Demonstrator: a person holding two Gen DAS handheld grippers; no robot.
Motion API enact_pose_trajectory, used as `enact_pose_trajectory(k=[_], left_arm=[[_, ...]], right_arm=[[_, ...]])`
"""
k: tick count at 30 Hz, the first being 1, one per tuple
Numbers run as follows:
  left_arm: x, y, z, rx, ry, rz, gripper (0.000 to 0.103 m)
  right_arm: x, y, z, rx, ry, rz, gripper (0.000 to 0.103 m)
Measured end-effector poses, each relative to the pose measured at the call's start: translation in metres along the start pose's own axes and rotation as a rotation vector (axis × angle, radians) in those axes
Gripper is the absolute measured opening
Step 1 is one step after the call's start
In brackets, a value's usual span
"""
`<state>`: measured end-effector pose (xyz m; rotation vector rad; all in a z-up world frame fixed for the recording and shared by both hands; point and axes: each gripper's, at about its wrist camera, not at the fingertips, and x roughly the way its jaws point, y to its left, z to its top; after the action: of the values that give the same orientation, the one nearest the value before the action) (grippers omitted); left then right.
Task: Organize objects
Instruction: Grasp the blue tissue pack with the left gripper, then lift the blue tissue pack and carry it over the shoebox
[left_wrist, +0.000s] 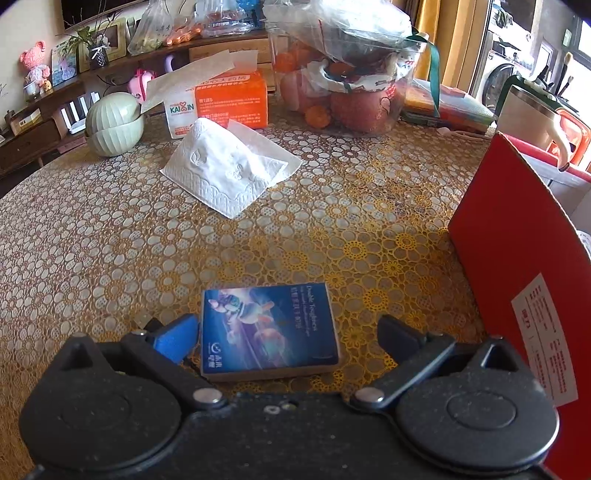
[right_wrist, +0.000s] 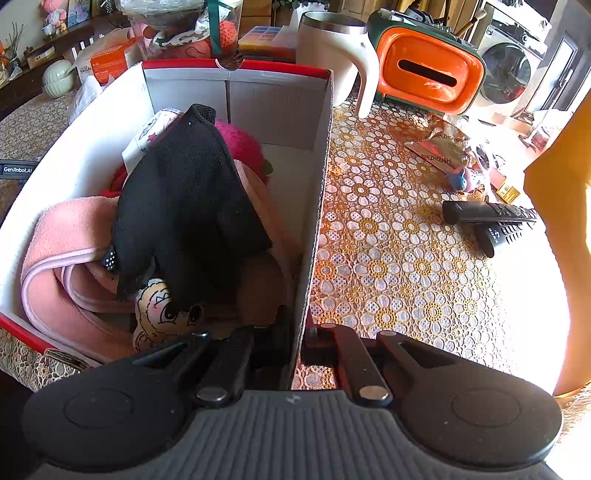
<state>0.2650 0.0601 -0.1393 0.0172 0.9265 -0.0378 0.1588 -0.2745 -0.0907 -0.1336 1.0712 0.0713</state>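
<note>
A small blue pack (left_wrist: 269, 332) lies flat on the lace tablecloth in the left wrist view. My left gripper (left_wrist: 286, 334) is open and low over it, one finger on each side. The blue-padded finger (left_wrist: 173, 338) is almost at the pack's left edge; the other stands well off to its right. A red and white cardboard box (right_wrist: 317, 177) stands just right of the pack, its red outside (left_wrist: 517, 258) in the left wrist view. My right gripper (right_wrist: 297, 339) is shut on the box's near right wall. Inside lie a black cloth (right_wrist: 184, 206), a pink towel (right_wrist: 62, 243) and a small doll (right_wrist: 162, 314).
A folded white napkin (left_wrist: 229, 170), an orange tissue pack (left_wrist: 221, 99), green bowls (left_wrist: 114, 125) and a bag of fruit (left_wrist: 347, 81) sit further back. Right of the box are a white mug (right_wrist: 332, 48), an orange tissue holder (right_wrist: 428, 70), a foil wrapper (right_wrist: 439, 147) and two remotes (right_wrist: 491, 221).
</note>
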Motion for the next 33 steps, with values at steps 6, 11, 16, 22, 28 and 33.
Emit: enact_pose_trajectory(k=[6, 11, 16, 22, 28, 33], left_arm=[[0.000, 0.000, 0.003, -0.014, -0.005, 0.050, 0.074], [-0.003, 0.002, 0.002, -0.016, -0.011, 0.063, 0.074], [-0.012, 0.000, 0.002, -0.004, -0.014, 0.075, 0.074], [-0.046, -0.007, 0.004, 0.029, -0.036, 0.054, 0.074], [-0.092, -0.024, 0.005, 0.083, -0.073, -0.009, 0.074], [-0.124, -0.045, 0.005, 0.137, -0.103, -0.077, 0.074]], right_arm=[[0.000, 0.000, 0.001, -0.008, 0.003, -0.002, 0.004], [0.000, 0.000, 0.001, -0.010, 0.004, -0.003, 0.004], [0.000, 0.001, 0.001, -0.016, 0.004, -0.008, 0.004], [0.000, 0.002, 0.001, -0.018, 0.005, -0.008, 0.004], [0.000, 0.002, 0.002, -0.020, 0.004, -0.010, 0.004], [-0.001, 0.002, 0.002, -0.021, 0.004, -0.010, 0.004]])
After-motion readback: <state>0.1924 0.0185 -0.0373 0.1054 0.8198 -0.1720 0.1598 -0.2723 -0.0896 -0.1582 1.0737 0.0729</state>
